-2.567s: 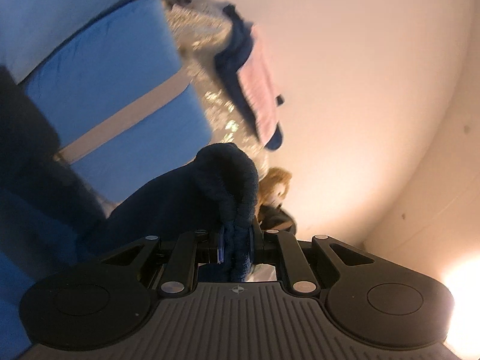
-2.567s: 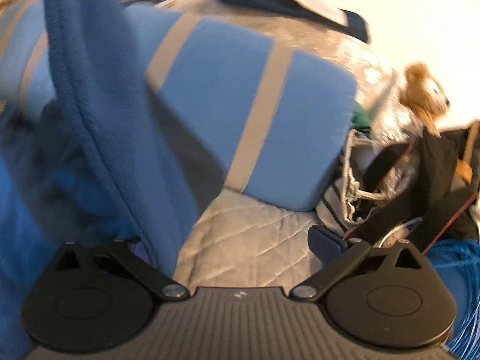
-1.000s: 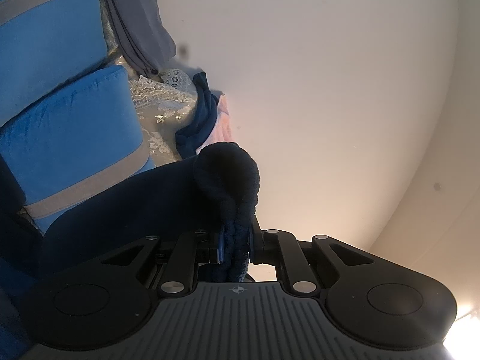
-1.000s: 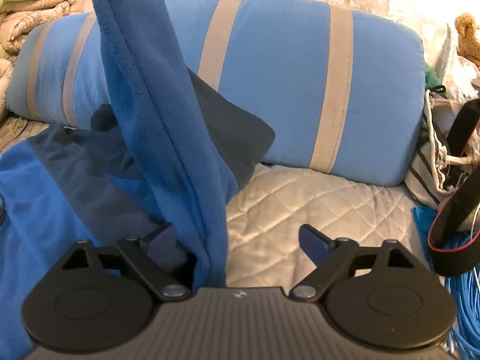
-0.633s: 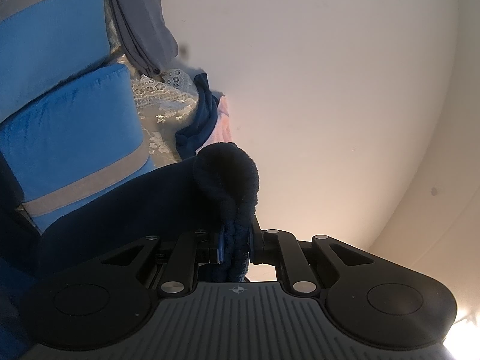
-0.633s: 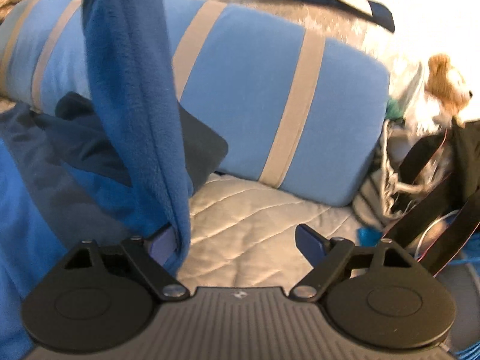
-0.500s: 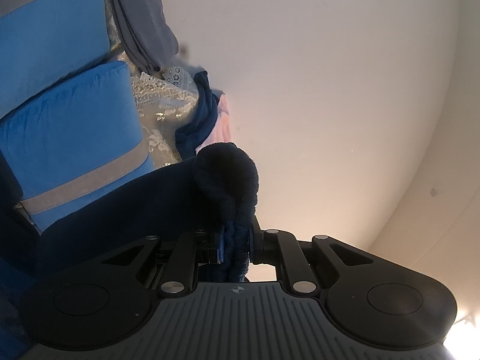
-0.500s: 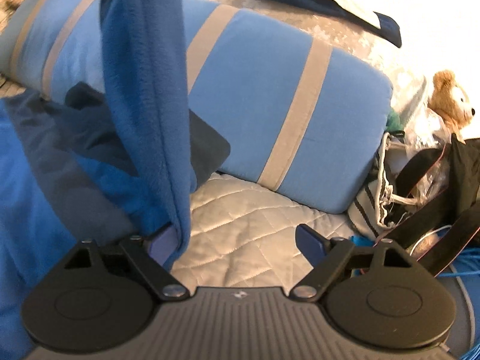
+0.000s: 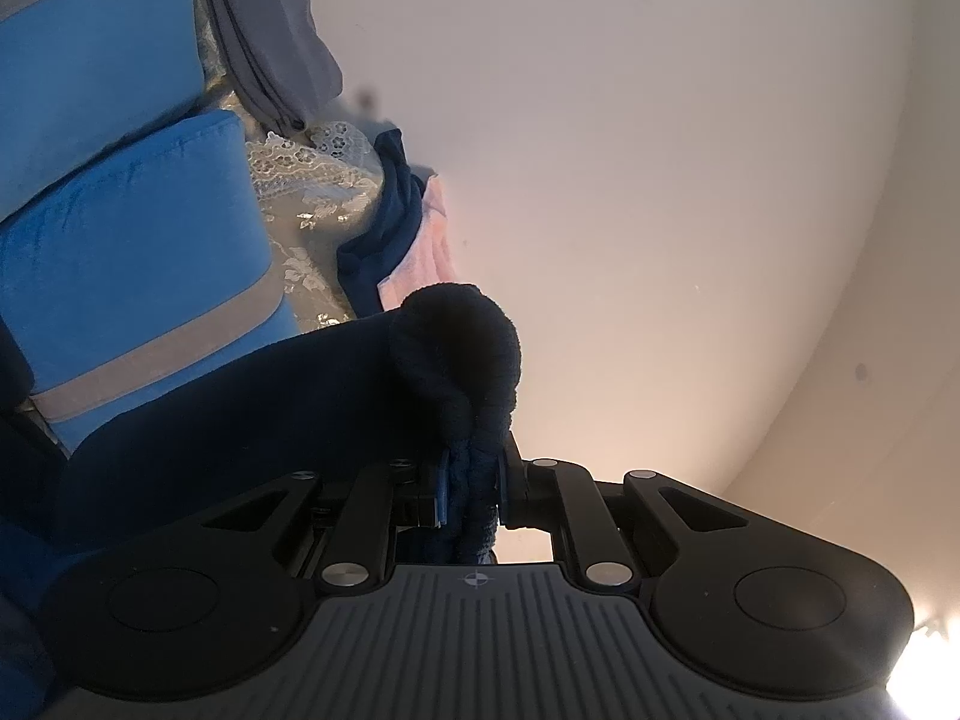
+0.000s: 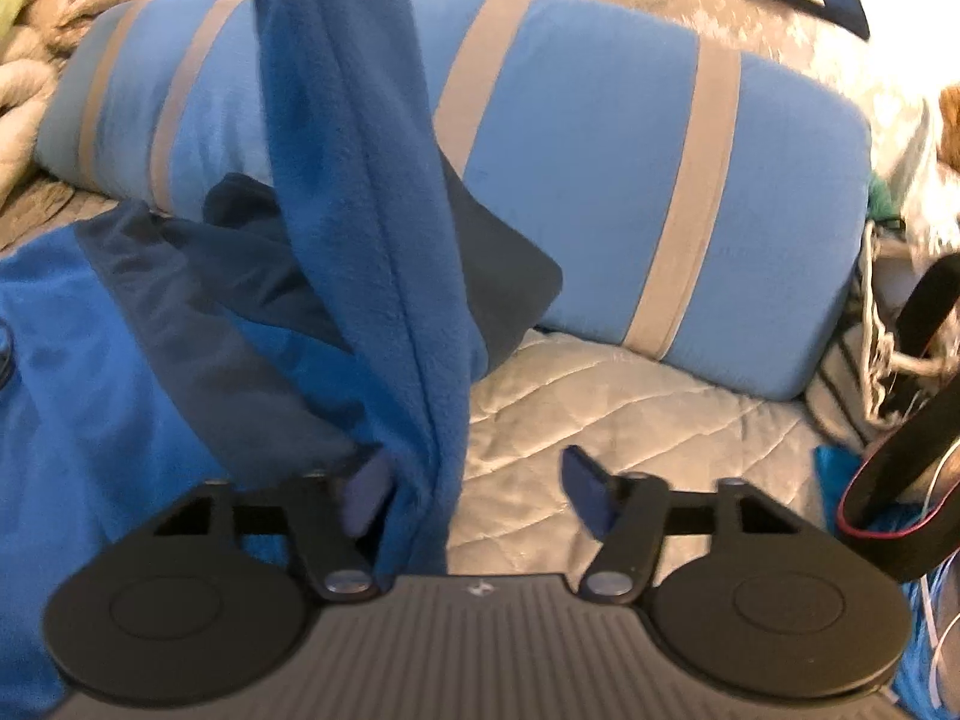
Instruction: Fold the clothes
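The left gripper (image 9: 471, 483) is clamped tight on a bunched wad of the blue fleece garment (image 9: 456, 360), its 2 fingers pressed in against the fabric with no gap showing. In the left wrist view the cloth looks almost black (it is backlit), bulging into a rounded lump just above the fingers and trailing off to the left as a broad dark band. Behind that band sits a blue cushion with a grey stripe (image 9: 138, 252), a second one above it, and past them a lace-patterned cover (image 9: 306, 192) with a folded navy and pink cloth (image 9: 408, 228) lying on its edge. A grey garment (image 9: 270, 42) hangs down at the top. The rest of that view is pale wall.

The right gripper (image 10: 474, 492) stands wide open and holds nothing. The fleece (image 10: 372, 252) hangs in a long vertical fold that brushes the inner face of its left finger (image 10: 363, 492), while the right finger is well apart from the cloth. More of the garment lies spread to the left on the quilted bed cover (image 10: 600, 396), showing a darker panel. Beyond it a long light-blue bolster with grey stripes (image 10: 600, 180) lies across the bed. Black straps (image 10: 900, 480) and cords are heaped at the right, and crumpled beige bedding (image 10: 72, 6) fills the far left corner.
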`<state>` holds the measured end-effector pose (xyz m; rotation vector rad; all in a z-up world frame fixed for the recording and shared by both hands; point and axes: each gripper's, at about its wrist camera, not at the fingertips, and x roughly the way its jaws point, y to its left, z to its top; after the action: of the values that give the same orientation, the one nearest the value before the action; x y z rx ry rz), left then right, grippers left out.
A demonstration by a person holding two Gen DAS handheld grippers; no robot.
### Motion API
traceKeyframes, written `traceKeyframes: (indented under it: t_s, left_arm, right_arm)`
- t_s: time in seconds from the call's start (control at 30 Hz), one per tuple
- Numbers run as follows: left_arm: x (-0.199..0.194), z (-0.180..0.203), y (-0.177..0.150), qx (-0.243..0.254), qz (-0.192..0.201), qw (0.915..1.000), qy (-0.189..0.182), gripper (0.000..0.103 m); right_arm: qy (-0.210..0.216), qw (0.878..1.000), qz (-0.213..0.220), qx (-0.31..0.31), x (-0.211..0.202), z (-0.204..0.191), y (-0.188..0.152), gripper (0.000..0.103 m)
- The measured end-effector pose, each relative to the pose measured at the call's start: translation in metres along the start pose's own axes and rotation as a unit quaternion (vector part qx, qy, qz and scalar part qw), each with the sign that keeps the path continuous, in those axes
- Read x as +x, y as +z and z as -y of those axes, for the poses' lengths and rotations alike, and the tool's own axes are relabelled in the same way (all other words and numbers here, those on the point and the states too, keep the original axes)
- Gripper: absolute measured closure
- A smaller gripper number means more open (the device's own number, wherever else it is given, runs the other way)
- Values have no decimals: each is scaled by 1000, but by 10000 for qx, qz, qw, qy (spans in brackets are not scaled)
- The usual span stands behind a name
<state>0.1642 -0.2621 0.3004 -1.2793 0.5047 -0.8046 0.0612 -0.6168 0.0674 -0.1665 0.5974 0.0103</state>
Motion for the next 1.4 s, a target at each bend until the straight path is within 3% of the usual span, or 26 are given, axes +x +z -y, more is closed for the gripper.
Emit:
traceKeyframes:
  t_s: [0.2, 0.33, 0.6, 0.93, 1.23, 1.4]
  left_arm:
    - [-13, -3, 12, 125, 44, 9998, 136, 89]
    - [-30, -11, 22, 156, 137, 9994, 265, 89]
    - [-74, -23, 42, 537, -43, 9953, 805, 89]
    - [-148, -68, 55, 954, -414, 9805, 1667, 89]
    - [-204, -135, 39, 1248, -865, 9516, 2673, 89]
    - [-230, -185, 26, 1072, -1061, 9376, 3134, 89]
  right_arm:
    - [-325, 9993, 155, 106, 2, -5, 1, 86]
    - [-308, 9982, 275, 427, -4, -2, 7, 94]
    - [-384, 9964, 195, 736, -2, 7, 12, 95]
    - [-233, 9946, -6, 1014, 3, 17, 7, 95]
    - [-165, 9935, -165, 1115, 7, 22, 1, 94]
    - [-179, 9945, -201, 1015, 7, 19, 0, 93]
